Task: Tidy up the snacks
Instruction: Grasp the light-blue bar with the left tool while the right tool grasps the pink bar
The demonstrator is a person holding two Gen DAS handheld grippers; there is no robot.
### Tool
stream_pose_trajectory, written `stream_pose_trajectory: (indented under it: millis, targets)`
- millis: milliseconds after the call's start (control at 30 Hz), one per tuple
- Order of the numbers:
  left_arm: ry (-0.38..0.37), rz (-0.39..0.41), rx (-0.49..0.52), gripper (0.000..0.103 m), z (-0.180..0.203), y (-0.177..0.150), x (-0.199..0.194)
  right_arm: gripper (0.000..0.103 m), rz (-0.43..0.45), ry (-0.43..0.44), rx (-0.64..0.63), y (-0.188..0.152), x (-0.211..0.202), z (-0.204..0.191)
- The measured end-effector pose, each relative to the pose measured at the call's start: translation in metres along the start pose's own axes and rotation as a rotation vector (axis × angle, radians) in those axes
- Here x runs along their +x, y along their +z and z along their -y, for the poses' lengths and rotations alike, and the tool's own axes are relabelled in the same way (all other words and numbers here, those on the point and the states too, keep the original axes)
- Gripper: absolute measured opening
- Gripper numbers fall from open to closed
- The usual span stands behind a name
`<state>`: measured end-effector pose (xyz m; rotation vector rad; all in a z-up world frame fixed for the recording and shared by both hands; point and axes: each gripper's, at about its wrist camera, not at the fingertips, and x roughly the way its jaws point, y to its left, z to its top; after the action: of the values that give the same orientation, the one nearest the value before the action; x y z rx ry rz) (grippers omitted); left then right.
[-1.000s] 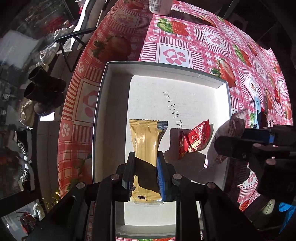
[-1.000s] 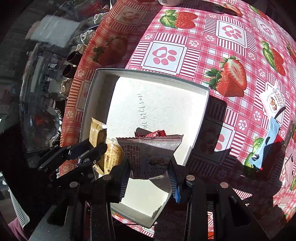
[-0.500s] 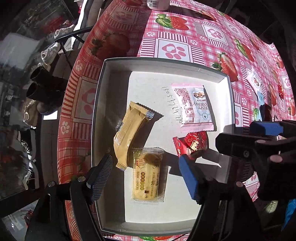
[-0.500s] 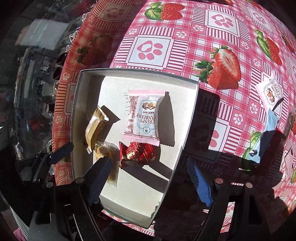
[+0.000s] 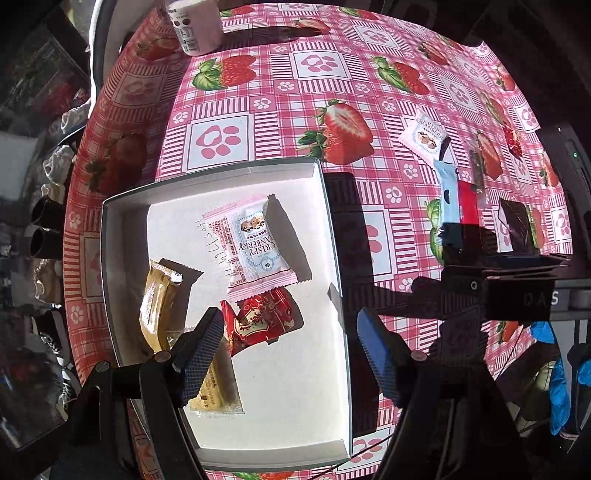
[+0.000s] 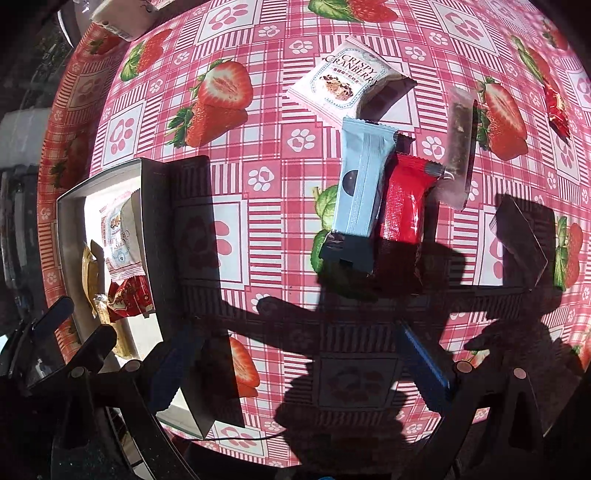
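A white box (image 5: 110, 206) on the strawberry tablecloth holds a pink-and-white cranberry packet (image 5: 255, 243), a red packet (image 5: 264, 321), a gold bar (image 5: 159, 302) and a yellow cracker packet (image 5: 218, 391). My left gripper (image 5: 290, 360) hangs open and empty over the box's near right part. My right gripper (image 6: 299, 369) stands wide open and empty over bare cloth to the right of the box (image 6: 99, 177). Just beyond it lie a light blue bar (image 6: 360, 181), a red packet (image 6: 404, 199), a clear-wrapped brown bar (image 6: 460, 144) and a second cranberry packet (image 6: 343, 81).
A white jar (image 5: 195, 26) stands at the table's far left. A small red candy (image 6: 556, 107) and a dark clear packet (image 6: 517, 243) lie further right. The table edge curves along the left, with black shoes (image 5: 44, 229) on the floor below.
Both grippers opened and let their packets go into the box: the left a yellow packet, the right the cranberry packet. The right gripper then swung right, out over the loose snacks.
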<state>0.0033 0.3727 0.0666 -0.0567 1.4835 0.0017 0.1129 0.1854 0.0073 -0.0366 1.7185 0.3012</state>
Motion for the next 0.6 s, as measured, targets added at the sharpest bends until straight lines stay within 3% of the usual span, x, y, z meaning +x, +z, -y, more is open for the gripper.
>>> stream_pose_trajectory:
  millis: [333, 600]
  targets:
    - [-0.05, -0.053, 0.115, 0.079, 0.085, 0.045, 0.026, 0.103, 0.004, -0.094, 0.139, -0.032, 0.0, 0.113]
    - [-0.044, -0.097, 0.107, 0.079, 0.116, 0.084, 0.068, 0.103, -0.01, -0.156, 0.127, -0.042, 0.006, 0.165]
